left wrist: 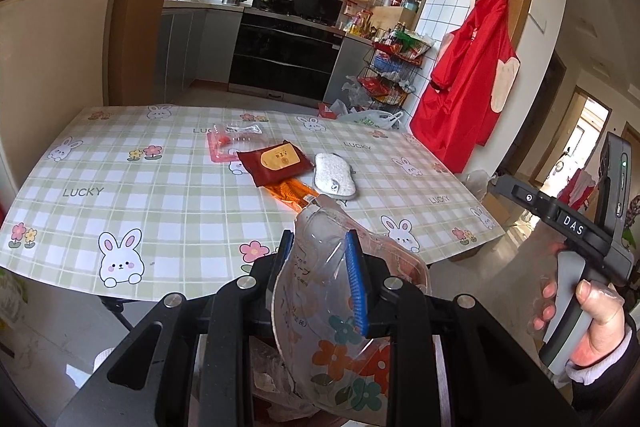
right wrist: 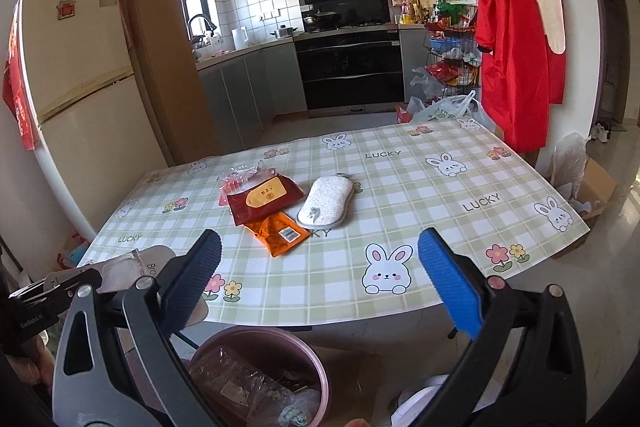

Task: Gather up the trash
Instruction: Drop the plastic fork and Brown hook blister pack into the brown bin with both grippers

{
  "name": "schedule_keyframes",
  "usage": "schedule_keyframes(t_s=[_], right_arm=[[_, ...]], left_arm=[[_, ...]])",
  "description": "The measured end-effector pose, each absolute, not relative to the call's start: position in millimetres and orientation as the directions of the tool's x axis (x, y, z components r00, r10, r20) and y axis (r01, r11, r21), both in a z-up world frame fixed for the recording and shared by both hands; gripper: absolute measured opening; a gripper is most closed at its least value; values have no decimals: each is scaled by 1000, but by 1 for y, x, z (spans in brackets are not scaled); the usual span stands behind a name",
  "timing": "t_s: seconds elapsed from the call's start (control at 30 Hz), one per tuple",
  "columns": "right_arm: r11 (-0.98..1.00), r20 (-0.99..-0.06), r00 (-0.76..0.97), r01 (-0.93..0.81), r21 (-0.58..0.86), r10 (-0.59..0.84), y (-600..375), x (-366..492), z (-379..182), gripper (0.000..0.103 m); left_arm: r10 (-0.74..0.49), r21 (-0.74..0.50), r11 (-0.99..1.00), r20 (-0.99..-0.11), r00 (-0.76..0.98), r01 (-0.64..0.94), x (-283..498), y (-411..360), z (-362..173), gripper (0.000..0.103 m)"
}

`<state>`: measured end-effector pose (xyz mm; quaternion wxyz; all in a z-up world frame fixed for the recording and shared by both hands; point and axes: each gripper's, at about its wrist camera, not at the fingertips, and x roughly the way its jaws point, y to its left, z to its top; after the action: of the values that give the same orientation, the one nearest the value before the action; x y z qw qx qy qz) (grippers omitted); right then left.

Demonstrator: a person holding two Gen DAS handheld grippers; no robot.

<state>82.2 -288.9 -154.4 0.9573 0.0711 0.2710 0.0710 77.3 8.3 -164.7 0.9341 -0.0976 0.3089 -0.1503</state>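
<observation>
My left gripper (left wrist: pixel 320 247) is shut on a clear plastic package with a flower print (left wrist: pixel 320 307), held over the table's near edge. My right gripper (right wrist: pixel 320 255) is wide open with nothing between its fingers, above a mauve bin (right wrist: pixel 316 359) with crumpled plastic inside. On the checked tablecloth (right wrist: pixel 420 211) lie a dark red pack (right wrist: pixel 266 201), an orange wrapper (right wrist: pixel 280 233), a white pad (right wrist: pixel 326 203) and a clear pink-edged wrapper (right wrist: pixel 240 179). The same pile shows in the left wrist view: red pack (left wrist: pixel 274 163), white pad (left wrist: pixel 334 175).
A fridge (right wrist: pixel 80 87) stands to the left of the table. A red apron (right wrist: pixel 516 39) hangs on the wall at the right, with plastic bags (right wrist: pixel 444 111) and a cardboard box (right wrist: pixel 596 187) on the floor. A hand (left wrist: pixel 596 327) holds the right gripper's handle.
</observation>
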Motion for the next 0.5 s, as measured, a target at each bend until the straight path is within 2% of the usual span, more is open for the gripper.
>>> schedule_keyframes(t_s=[0.37,0.4,0.43,0.5], right_arm=[[980,-517,838,-93,178,173,-291,84,-158,97],[979,-518,837,-93,179,174,-291,85,-159,97],[979,-520,836,-93,180,175,-291,85,-159,97],[979,-520,836,-97,179,178,-291,85,-159,97]], left_arm=[[-400,-296,915,-590,701,273,89,-9,-182,28],[-413,-306,910,-593,692,281,90,-10,-185,36],[-428,-323,902,-595,680,285,92,-11,-189,57],[-434,-352,898,-600,672,265,94,-9,-195,71]])
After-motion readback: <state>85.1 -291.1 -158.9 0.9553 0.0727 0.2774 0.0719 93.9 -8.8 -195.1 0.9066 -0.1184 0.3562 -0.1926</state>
